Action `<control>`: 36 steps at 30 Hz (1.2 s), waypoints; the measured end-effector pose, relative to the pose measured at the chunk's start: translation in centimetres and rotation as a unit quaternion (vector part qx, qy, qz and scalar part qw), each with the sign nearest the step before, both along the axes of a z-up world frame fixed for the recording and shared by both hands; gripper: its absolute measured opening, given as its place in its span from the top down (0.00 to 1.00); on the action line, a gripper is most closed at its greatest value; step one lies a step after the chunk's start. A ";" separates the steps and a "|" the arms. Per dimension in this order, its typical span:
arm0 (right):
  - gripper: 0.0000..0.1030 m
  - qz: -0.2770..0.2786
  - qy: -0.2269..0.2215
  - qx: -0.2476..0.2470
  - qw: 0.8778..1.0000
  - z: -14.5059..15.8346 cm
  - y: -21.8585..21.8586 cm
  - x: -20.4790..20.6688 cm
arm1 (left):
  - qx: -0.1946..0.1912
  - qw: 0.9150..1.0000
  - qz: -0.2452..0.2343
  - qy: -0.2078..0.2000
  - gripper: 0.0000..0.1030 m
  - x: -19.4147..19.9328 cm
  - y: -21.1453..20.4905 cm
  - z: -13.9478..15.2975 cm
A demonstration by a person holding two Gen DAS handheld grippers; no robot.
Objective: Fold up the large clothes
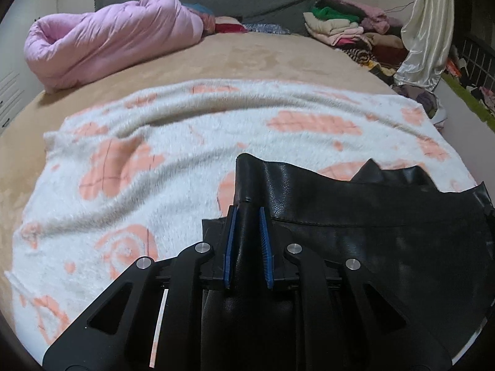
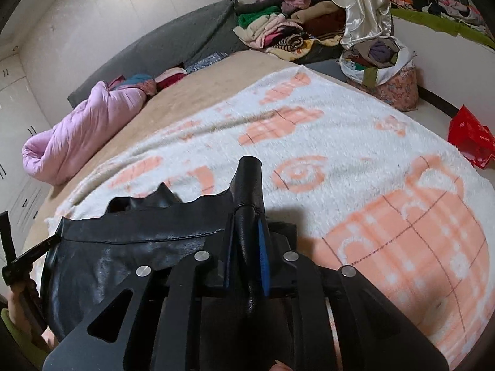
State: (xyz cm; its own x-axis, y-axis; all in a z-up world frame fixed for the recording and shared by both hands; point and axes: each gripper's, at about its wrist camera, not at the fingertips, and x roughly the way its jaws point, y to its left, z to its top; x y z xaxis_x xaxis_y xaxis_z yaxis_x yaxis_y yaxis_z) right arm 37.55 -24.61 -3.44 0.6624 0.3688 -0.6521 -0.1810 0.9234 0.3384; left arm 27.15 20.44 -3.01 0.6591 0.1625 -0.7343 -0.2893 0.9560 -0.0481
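A black leather garment hangs between my two grippers above the bed. My left gripper is shut on a bunched fold of its left edge, with the rest spreading to the right. My right gripper is shut on a bunched fold of its right edge, with the rest spreading to the left. The blue pads press the leather on both sides. A white blanket with peach patterns lies spread under the garment, also in the right wrist view.
A rolled pink duvet lies at the far left of the tan bed. A pile of folded clothes sits at the far right corner. A cream curtain, a bag of clothes and a red bag stand right of the bed.
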 end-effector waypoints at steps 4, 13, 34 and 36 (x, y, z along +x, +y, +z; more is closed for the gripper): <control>0.83 -0.008 0.016 -0.002 1.000 -0.9 -0.3 0.4 | -0.006 1.000 0.001 0.005 0.92 0.1 0.2 -0.6; 0.73 -0.021 0.041 -0.019 0.999 -2.3 -0.4 0.8 | -0.011 1.000 0.002 0.007 0.87 0.3 0.4 -1.1; 0.25 -0.012 0.050 -0.021 0.998 -0.9 -2.1 -1.3 | -0.028 0.999 0.015 0.005 0.18 -4.0 1.0 -0.2; 0.24 0.010 0.053 -0.004 0.999 -0.8 -2.0 -2.3 | -0.044 0.999 0.010 0.009 0.17 -4.5 1.0 -0.4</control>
State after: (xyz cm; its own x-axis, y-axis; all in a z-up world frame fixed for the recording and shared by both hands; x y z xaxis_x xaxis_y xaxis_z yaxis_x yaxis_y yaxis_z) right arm 35.22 -26.60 -4.27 0.5827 0.3760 -0.7205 -0.1626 0.9226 0.3499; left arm 22.60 21.46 -3.37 0.6430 0.1092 -0.7581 -0.3090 0.9426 -0.1263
